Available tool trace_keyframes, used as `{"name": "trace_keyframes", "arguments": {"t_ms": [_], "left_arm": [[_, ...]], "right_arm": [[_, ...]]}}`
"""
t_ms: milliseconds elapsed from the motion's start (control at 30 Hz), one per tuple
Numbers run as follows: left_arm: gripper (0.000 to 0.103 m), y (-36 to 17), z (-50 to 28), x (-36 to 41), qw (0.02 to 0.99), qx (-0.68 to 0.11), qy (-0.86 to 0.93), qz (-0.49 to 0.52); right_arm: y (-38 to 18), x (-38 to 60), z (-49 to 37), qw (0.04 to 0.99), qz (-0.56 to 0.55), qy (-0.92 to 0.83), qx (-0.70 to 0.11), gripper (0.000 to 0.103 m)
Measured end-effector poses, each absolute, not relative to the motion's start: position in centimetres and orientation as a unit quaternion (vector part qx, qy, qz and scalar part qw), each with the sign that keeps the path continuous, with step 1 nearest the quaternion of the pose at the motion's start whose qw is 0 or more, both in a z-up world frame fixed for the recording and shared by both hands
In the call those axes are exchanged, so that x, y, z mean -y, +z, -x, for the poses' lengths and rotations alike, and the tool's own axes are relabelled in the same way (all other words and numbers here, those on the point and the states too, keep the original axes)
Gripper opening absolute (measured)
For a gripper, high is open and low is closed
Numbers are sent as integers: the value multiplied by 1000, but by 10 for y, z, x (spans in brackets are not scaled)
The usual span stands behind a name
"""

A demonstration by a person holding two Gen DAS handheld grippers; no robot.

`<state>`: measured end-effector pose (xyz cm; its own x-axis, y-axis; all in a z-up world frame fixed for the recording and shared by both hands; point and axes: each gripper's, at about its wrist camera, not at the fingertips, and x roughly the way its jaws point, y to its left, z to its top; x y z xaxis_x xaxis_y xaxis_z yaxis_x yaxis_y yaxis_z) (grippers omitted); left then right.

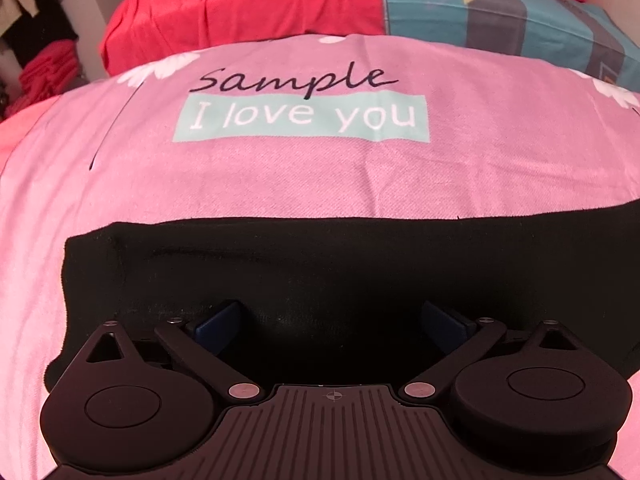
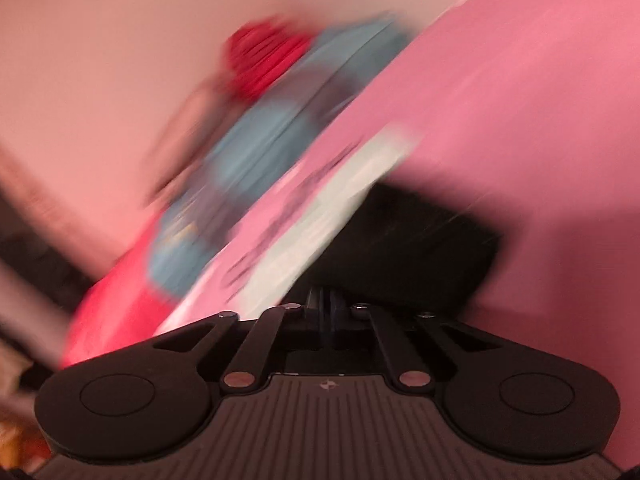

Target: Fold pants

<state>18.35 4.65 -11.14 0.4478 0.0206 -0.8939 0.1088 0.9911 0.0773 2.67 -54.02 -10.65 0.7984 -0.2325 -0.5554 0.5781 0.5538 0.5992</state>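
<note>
Overall, one black pants, one pink blanket, two pillows.

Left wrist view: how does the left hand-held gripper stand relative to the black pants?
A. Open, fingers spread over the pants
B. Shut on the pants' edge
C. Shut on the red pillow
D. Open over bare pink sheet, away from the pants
A: the left hand-held gripper has its blue fingertips wide apart over the black pants, nothing pinched between them.
</note>
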Motion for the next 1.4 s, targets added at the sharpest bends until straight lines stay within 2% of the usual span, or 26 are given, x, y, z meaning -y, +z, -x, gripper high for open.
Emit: {"name": "trace_keyframes", "arguments": {"t_ms": [33, 67, 300, 333, 433, 467, 500, 600, 700, 833, 933, 1000, 1133, 1233, 1267, 1300, 1333, 1367, 1400], "left_arm": [[103, -112, -185, -46, 848, -526, -24, -62], [103, -112, -185, -46, 847, -527, -23, -62], [103, -113, -190, -46, 842, -535, -17, -60], [103, -113, -190, -46, 842, -536, -16, -61], [103, -113, -190, -45, 842, -536, -13, -61], [103, -114, -190, -46, 843, -535, -13, -61], [103, -114, -189, -46, 843, -534, -13, -61], [103, -114, -189, -46, 844, -534, -12, -58], [103, -114, -188, -46, 844, -533, -11, -58], [103, -114, -187, -47, 846, -530, -10, -56], [103, -115, -187, -46, 846, -530, -9, -58], [103, -115, -186, -47, 846, -530, -10, -58], [103, -115, -186, -47, 846, -529, -9, -59], [103, -115, -186, -47, 846, -530, -9, -59], [103, -115, -186, -47, 845, -531, -9, -59], [103, -113, -186, -47, 844, -533, -8, -60], [103, -111, -186, -47, 842, -535, -6, -60], [103, -108, -186, -48, 842, -537, -2, -60], [103, -104, -185, -48, 841, -537, 2, -61]], "right_arm": [[-102, 545, -14, 848, -420, -253, -198, 56], [-98, 545, -3, 841, -431, -264, -193, 67], [-109, 502, 6, 792, -503, -142, -316, 74], [-107, 499, 0, 804, -483, -142, -316, 78], [-106, 500, -31, 815, -455, -151, -326, 80], [-109, 500, -39, 815, -457, -150, -323, 90], [-109, 501, -44, 822, -456, -144, -310, 95], [-113, 496, -55, 843, -432, -143, -286, 96], [-127, 494, -52, 844, -454, -157, -239, 92], [-130, 466, -41, 842, -472, -60, -255, 90], [-128, 441, -39, 877, -389, -23, -280, 89], [-130, 449, -44, 875, -402, -22, -268, 87], [-144, 481, -48, 833, -498, -89, -223, 58], [-143, 474, -48, 841, -481, -86, -233, 59], [-143, 473, -50, 848, -465, -81, -241, 53], [-144, 476, -52, 851, -457, -84, -247, 47], [-146, 481, -51, 847, -459, -95, -251, 22], [-150, 489, -51, 836, -475, -109, -254, 14], [-155, 493, -56, 823, -503, -103, -243, 14]]}}
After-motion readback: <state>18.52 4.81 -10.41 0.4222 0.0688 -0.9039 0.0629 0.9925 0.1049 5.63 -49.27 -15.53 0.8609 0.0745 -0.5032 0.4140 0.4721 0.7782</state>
